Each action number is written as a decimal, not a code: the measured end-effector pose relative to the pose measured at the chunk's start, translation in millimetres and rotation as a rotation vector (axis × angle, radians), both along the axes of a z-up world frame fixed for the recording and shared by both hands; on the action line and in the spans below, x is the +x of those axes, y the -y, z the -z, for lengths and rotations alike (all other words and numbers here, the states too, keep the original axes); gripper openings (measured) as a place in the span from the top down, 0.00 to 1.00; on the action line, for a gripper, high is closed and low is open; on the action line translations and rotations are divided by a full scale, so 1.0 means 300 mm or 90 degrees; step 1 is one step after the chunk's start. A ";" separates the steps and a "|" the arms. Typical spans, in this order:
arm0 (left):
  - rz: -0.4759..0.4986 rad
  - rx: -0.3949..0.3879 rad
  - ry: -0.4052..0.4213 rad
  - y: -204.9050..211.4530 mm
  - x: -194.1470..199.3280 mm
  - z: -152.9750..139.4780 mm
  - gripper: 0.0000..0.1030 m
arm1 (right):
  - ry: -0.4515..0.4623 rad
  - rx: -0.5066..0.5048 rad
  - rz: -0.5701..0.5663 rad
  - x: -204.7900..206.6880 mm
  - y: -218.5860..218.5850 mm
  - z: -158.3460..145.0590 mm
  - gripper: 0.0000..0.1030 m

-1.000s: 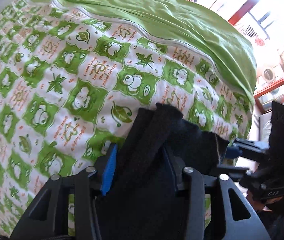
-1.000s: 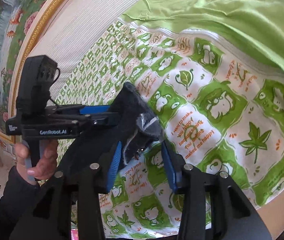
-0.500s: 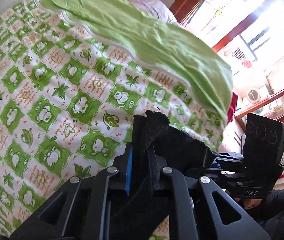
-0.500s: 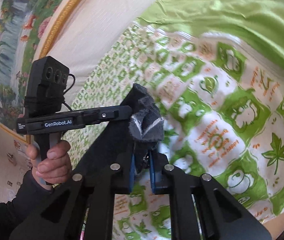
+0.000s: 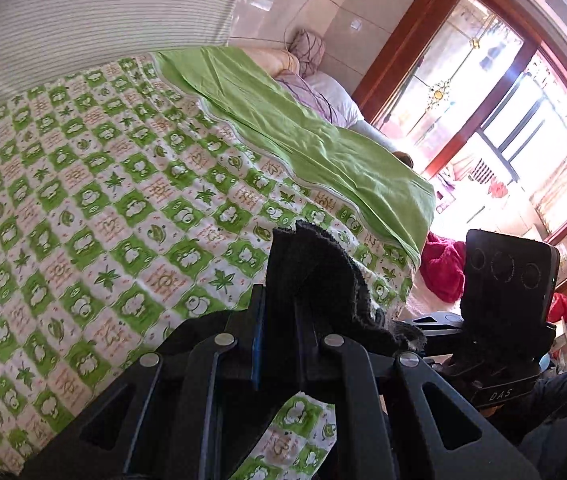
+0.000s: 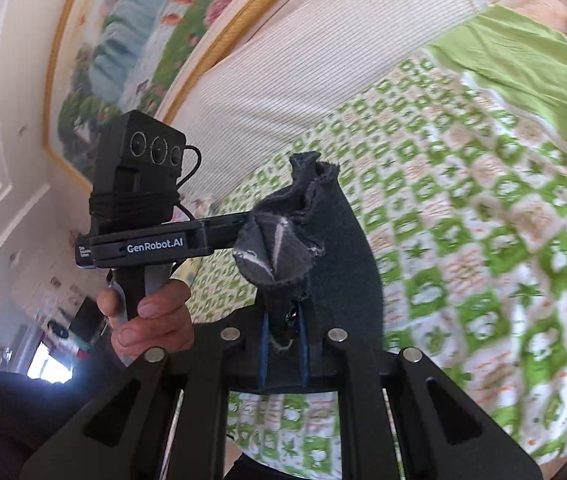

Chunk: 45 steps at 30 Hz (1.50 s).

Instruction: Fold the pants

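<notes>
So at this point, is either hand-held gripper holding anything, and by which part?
Both hold the dark fleecy pants: the left hand-held gripper and the right hand-held gripper each pinch a bunched fabric edge; which part cannot be told.

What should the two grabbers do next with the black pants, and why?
Probably carry the pants out over the quilt and lower them flat. Both the left gripper and the right gripper are shut on bunched dark cloth held up above the bed, so nothing is spread out yet, and folding likely needs the pants lying smooth first.
</notes>
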<state>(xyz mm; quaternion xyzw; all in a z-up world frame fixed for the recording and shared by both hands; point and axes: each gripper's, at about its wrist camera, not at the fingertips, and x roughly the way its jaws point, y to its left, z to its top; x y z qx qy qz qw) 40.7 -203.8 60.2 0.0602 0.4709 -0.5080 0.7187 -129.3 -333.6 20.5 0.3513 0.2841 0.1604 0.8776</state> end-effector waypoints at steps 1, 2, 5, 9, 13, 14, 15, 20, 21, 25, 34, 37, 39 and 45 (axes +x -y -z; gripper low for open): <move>-0.010 -0.003 -0.002 -0.026 0.001 0.011 0.89 | 0.001 -0.004 -0.016 0.017 -0.029 0.000 0.87; -0.026 -0.005 -0.006 -0.064 0.003 0.022 0.90 | -0.002 -0.007 -0.027 0.028 -0.049 0.006 0.87; -0.061 -0.004 -0.021 -0.164 0.005 0.069 0.92 | -0.019 -0.005 -0.065 0.075 -0.111 0.044 0.87; -0.106 0.013 -0.040 -0.274 0.007 0.148 0.94 | -0.054 -0.012 -0.112 0.138 -0.183 0.108 0.87; -0.133 0.015 -0.061 -0.336 0.004 0.214 0.94 | -0.086 -0.023 -0.145 0.180 -0.241 0.164 0.87; -0.140 0.011 -0.069 -0.354 0.006 0.230 0.94 | -0.091 -0.027 -0.150 0.187 -0.251 0.173 0.87; -0.146 0.009 -0.077 -0.368 0.007 0.242 0.94 | -0.097 -0.030 -0.156 0.194 -0.261 0.184 0.87; -0.179 0.000 -0.113 -0.435 0.006 0.312 0.94 | -0.128 -0.045 -0.173 0.227 -0.299 0.226 0.87; -0.186 0.000 -0.119 -0.450 0.005 0.327 0.94 | -0.134 -0.048 -0.176 0.233 -0.304 0.234 0.87; -0.212 -0.004 -0.135 -0.498 -0.002 0.358 0.94 | -0.155 -0.062 -0.181 0.243 -0.317 0.250 0.84; -0.274 -0.013 -0.134 -0.614 -0.068 0.334 0.94 | -0.147 -0.085 -0.203 0.241 -0.370 0.200 0.64; -0.299 -0.013 -0.137 -0.654 -0.092 0.334 0.93 | -0.138 -0.090 -0.215 0.239 -0.378 0.170 0.63; -0.315 -0.016 -0.138 -0.680 -0.110 0.332 0.93 | -0.127 -0.082 -0.219 0.245 -0.380 0.148 0.62; -0.348 -0.028 -0.140 -0.744 -0.163 0.327 0.93 | -0.065 -0.116 -0.209 0.272 -0.379 0.067 0.55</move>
